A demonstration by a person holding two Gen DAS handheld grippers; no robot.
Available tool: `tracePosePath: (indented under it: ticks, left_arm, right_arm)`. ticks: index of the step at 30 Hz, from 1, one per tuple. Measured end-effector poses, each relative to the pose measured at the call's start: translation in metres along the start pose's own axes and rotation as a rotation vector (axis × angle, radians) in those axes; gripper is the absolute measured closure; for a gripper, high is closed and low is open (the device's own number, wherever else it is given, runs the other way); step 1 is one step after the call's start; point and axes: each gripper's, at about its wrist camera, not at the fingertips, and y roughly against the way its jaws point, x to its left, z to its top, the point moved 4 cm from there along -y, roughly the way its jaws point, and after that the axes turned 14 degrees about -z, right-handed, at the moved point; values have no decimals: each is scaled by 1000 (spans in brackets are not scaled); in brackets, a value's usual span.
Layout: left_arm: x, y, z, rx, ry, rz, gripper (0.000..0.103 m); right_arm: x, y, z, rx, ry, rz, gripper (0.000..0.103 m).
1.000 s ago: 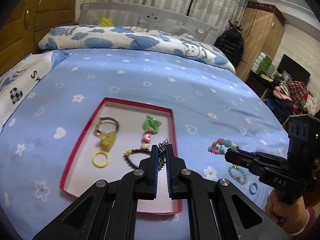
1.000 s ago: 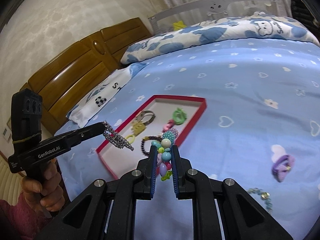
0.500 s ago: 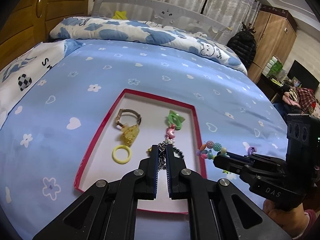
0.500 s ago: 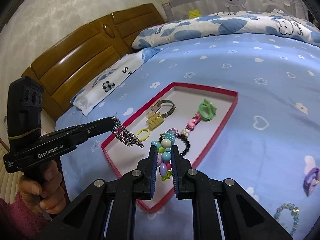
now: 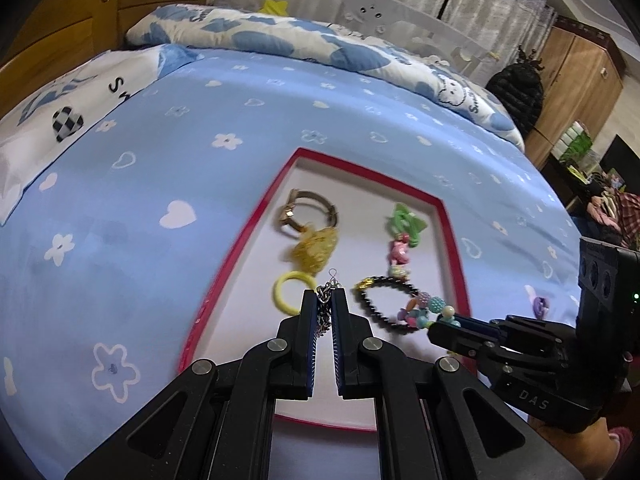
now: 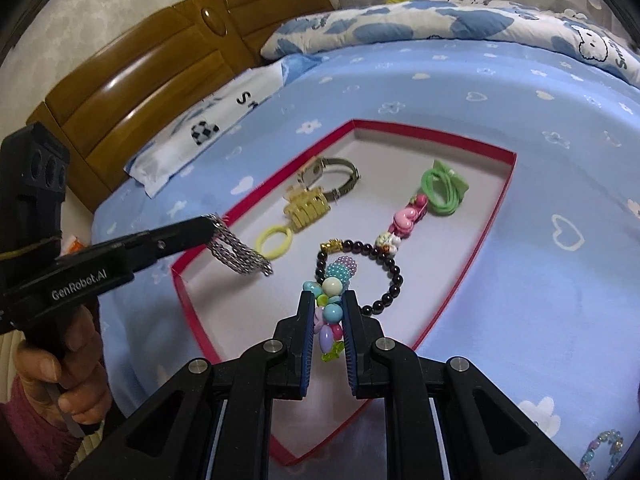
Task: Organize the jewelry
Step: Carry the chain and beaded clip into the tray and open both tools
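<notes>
Left gripper (image 5: 328, 304) clamps the silver chain (image 6: 240, 256), right gripper (image 6: 326, 312) the colourful bead bracelet (image 6: 330, 300); lower each onto bare tray (image 6: 472, 240) floor, apart.

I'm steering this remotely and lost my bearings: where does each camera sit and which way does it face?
Left wrist: on the left gripper, looking forward down at the red tray on the bed; its fingers pinch a silver chain. The right gripper enters from the right.
Right wrist: on the right gripper, facing the tray and headboard; its fingers pinch a bead bracelet. The left gripper and left hand show at left.
Shared: tray, watch, yellow ring, dark bracelet.
</notes>
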Motion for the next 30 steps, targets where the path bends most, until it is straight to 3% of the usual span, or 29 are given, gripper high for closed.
tracePosePath:
  ticks: [8,22,26,30]
  left_arm:
    - [19,-20,-1,43,49,64,98]
    - [30,-30,-5,68,65,94,94]
    - [31,-27,-7,60,70,100,89]
    - [27,-26,-9,60,61,102,88]
  right_arm:
    - [2,-15,-5,46,30,-26,90]
    - [6,-16,-4,53,40,-26,85]
    - [5,-13,-4,42,28,-15,71]
    - [4,-9,-4,35,18,-14,69]
